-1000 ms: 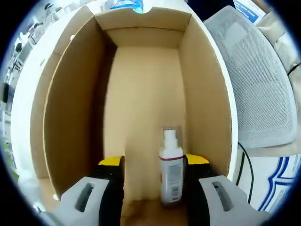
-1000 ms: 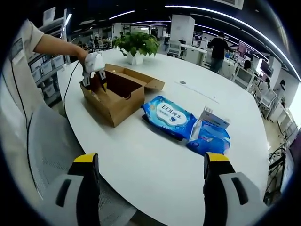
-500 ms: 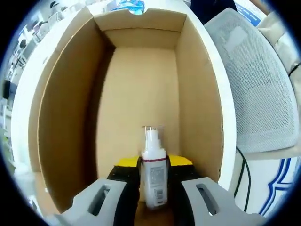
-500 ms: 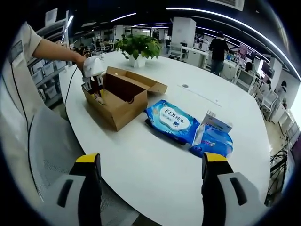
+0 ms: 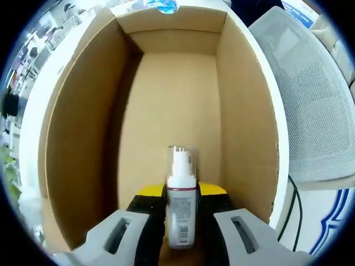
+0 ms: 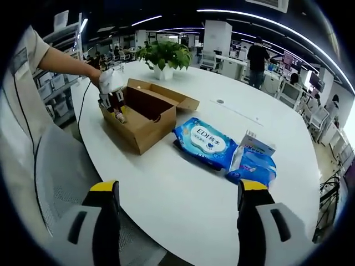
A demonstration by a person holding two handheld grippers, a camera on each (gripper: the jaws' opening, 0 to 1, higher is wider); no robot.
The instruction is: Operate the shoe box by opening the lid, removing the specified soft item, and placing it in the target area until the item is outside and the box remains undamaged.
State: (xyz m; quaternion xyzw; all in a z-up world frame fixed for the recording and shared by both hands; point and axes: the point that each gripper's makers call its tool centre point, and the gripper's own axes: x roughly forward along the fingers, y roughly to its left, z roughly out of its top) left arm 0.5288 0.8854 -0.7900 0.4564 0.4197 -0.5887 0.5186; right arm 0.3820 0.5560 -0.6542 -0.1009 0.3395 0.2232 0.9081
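Left claw [image 5: 180, 213]: I have it pinching the little spray bottle [image 5: 180, 208] from both sides, down inside the open shoe box [image 5: 77, 138].
Why: the bottle has to come out, so I grip its body and leave the top free, pointing to 12 o'clock.
Right claw [image 6: 175, 208]: spread wide, holding nothing, waiting low over the white desk [image 6: 183, 183] so it stays out of the way.
Box lid: it lies folded back, so the box is open.
Left arm: in the right gripper view it reaches in from 10 o'clock, and the claw tips down into the box end.
Blue wipes pack [image 6: 202, 141]: on the desk at 3 o'clock from the box, with smaller packs [image 6: 252, 158] beside it.
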